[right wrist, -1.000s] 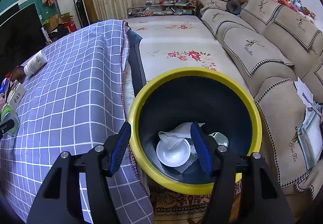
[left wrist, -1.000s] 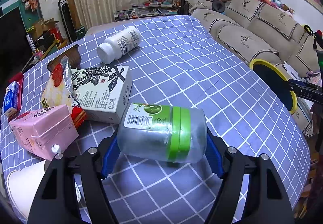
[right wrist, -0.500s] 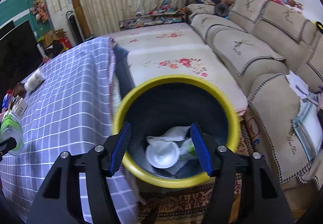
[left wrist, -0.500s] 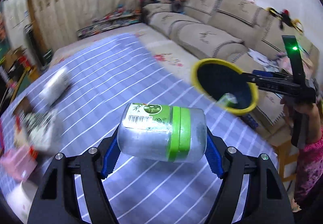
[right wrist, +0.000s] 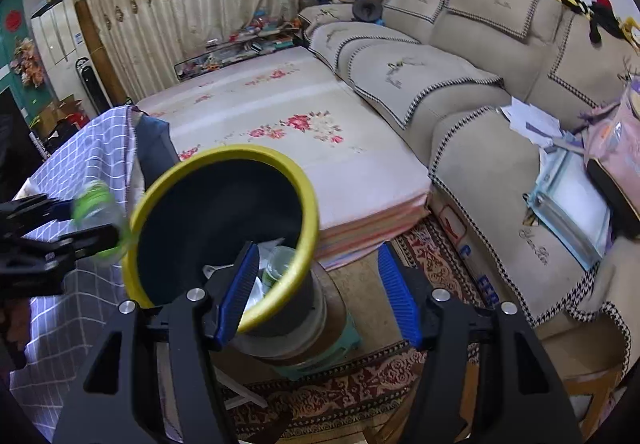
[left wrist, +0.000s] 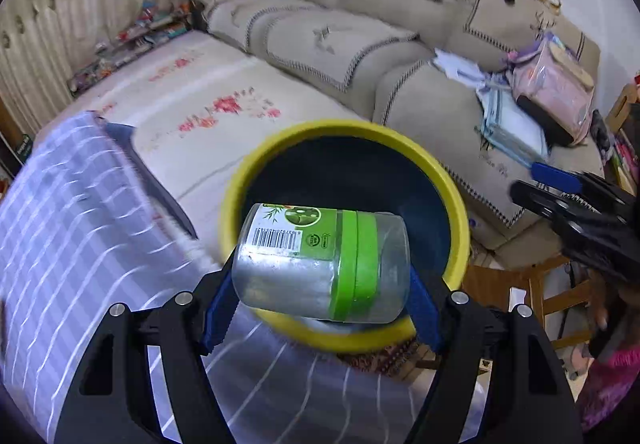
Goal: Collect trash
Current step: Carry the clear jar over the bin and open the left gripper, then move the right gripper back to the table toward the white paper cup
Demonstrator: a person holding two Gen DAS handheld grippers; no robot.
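My left gripper (left wrist: 320, 280) is shut on a clear plastic jar (left wrist: 320, 264) with a green lid band and green label, held sideways at the near rim of the yellow-rimmed black bin (left wrist: 452, 200). In the right wrist view the jar (right wrist: 100, 212) and left gripper (right wrist: 60, 228) sit at the bin's left rim (right wrist: 308, 240). My right gripper (right wrist: 320, 288) is open and empty, its left finger over the bin's right rim. Crumpled white trash and a clear cup (right wrist: 276, 264) lie inside the bin.
The checked blue tablecloth (left wrist: 80, 244) hangs at the left, beside a floral mattress (right wrist: 300, 116). A beige sofa (right wrist: 480, 84) with bags and papers runs along the right. The bin stands on a stool (right wrist: 320, 348) over a patterned rug. My right gripper shows in the left wrist view (left wrist: 568, 200).
My left gripper carried the jar off the table to the bin's rim. My right gripper swung right, so the bin now sits left of its fingers.
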